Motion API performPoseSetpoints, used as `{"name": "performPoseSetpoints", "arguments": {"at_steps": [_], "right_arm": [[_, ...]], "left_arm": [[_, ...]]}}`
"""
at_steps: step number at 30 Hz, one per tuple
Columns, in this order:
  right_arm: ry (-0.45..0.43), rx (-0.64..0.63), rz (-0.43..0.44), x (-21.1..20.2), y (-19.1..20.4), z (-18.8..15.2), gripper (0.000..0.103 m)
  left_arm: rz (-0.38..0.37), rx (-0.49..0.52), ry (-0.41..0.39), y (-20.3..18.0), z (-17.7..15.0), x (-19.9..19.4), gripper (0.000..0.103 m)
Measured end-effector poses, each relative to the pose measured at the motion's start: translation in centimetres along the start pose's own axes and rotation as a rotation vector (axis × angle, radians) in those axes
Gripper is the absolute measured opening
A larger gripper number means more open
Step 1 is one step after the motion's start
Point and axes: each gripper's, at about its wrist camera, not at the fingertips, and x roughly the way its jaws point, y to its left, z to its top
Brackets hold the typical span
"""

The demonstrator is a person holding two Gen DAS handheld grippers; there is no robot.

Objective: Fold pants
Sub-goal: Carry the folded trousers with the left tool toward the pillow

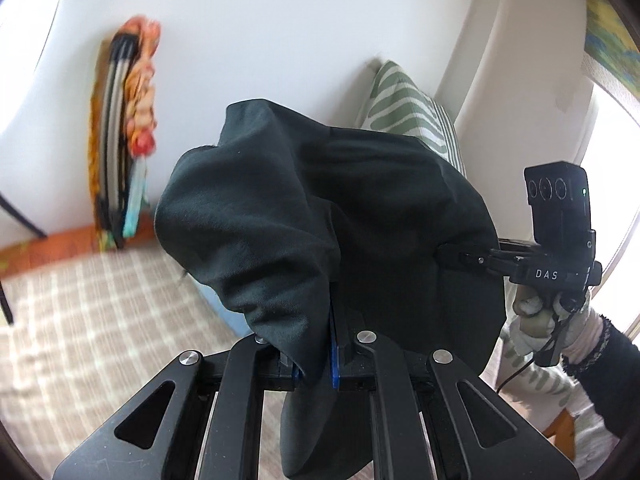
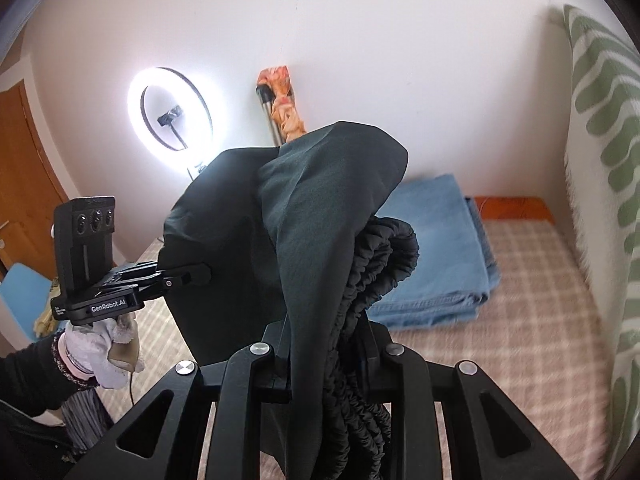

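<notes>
The dark green pants [image 1: 320, 208] hang bunched in the air above the bed, held between both grippers. My left gripper [image 1: 335, 346] is shut on a fold of the fabric, with its blue pads [image 1: 334, 364] showing at the cloth's edge and the tips covered. In the right wrist view my right gripper [image 2: 332, 344] is shut on the pants [image 2: 312, 208] at the ruched elastic waistband [image 2: 372, 272], which spills over its fingers. Each view shows the other gripper clamped on the cloth's side: the right gripper [image 1: 448, 257] and the left gripper [image 2: 202, 274], both in gloved hands.
A plaid bedspread [image 2: 500, 360] lies below, with a folded blue cloth [image 2: 432, 256] at its far end. A green-and-white pillow [image 2: 600, 160] leans on the right. A lit ring light [image 2: 170, 114] and an orange floral folded item [image 1: 128, 132] stand at the white wall.
</notes>
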Motion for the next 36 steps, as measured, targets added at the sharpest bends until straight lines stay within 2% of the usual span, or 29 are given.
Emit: {"name": "performPoseSetpoints", "arguments": {"at_steps": [8, 18, 25, 36], "right_arm": [[-0.035, -0.036, -0.026, -0.5, 0.1, 2.4, 0.021], [-0.029, -0.049, -0.066, 0.9, -1.3, 4.9, 0.021], [-0.025, -0.059, -0.093, 3.4, -2.7, 7.0, 0.021], [0.010, -0.068, -0.153, 9.9, -6.0, 11.3, 0.021]], "left_arm": [[0.022, 0.069, -0.043, -1.1, 2.0, 0.0, 0.008], [0.036, 0.094, -0.056, -0.7, 3.8, 2.1, 0.008], [0.065, 0.089, -0.066, 0.4, 5.1, 4.7, 0.008], [0.117, 0.071, -0.057, 2.6, 7.0, 9.3, 0.008]]}}
